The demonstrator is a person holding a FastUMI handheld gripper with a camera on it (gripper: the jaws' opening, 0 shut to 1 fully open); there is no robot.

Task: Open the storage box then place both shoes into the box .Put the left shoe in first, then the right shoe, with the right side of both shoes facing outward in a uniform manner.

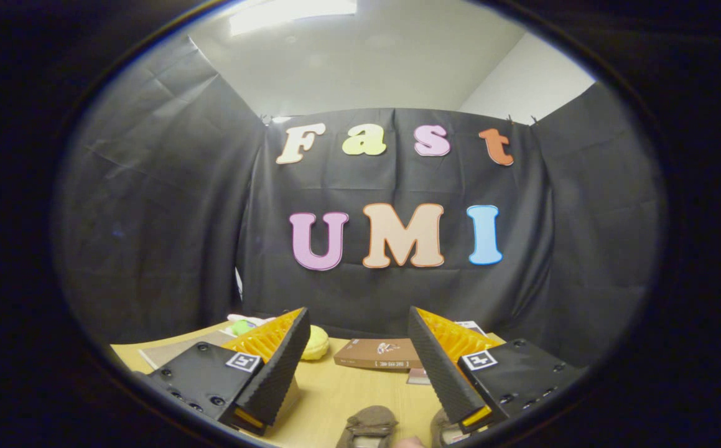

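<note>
Between and just below tong fingers, on table [335, 389]: two shoes [367, 426]; tongs [358, 330] spread wide, gripping nothing.

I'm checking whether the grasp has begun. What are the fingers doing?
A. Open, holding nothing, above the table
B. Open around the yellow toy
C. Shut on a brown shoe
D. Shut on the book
A: the gripper has its fingers spread wide with bare table between them; the shoes lie near their tips, ungripped.
</note>
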